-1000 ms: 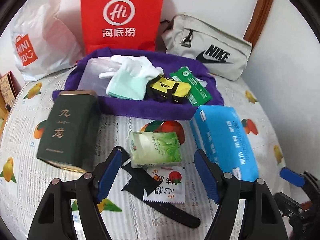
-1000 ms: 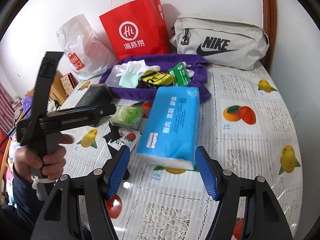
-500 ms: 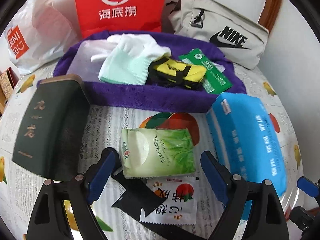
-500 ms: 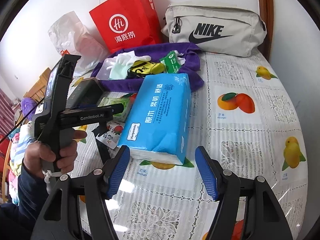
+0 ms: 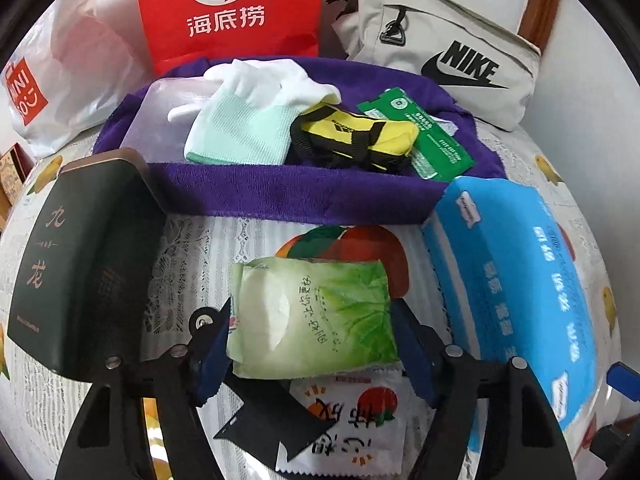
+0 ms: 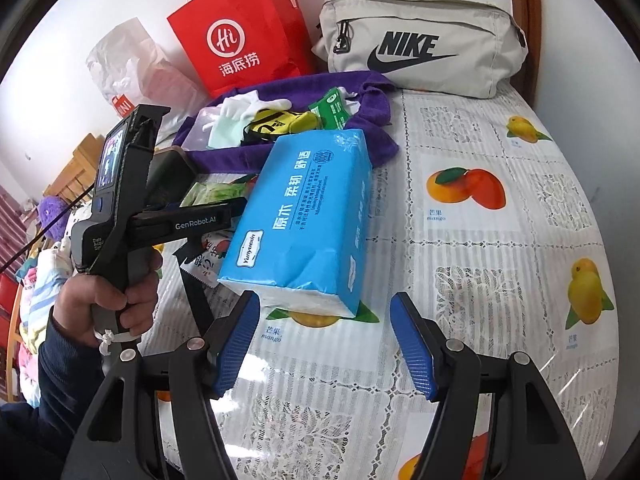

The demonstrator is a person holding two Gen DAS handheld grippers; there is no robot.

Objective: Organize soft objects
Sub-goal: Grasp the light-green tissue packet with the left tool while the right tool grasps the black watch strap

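A green wet-wipe pack [image 5: 312,316] lies on the table between the blue pads of my left gripper [image 5: 316,356], which is open around its near end. A blue tissue pack [image 5: 516,300] lies to its right. In the right wrist view the tissue pack [image 6: 308,216] lies just ahead of my open, empty right gripper [image 6: 324,340]. A purple cloth basket [image 5: 280,196] behind holds white gloves [image 5: 276,80], a mint cloth [image 5: 240,136], a yellow pouch [image 5: 356,136] and a green packet [image 5: 424,136].
A dark green tea tin [image 5: 76,264] lies left of the wipes. A small snack sachet [image 5: 352,424] and a black strap [image 5: 256,412] lie under my left gripper. A red paper bag [image 5: 228,12], a white plastic bag [image 5: 60,72] and a grey Nike pouch [image 5: 440,48] stand behind.
My left gripper moved forward until its open pads flank the wet-wipe pack. My right gripper moved closer to the near end of the blue tissue pack.
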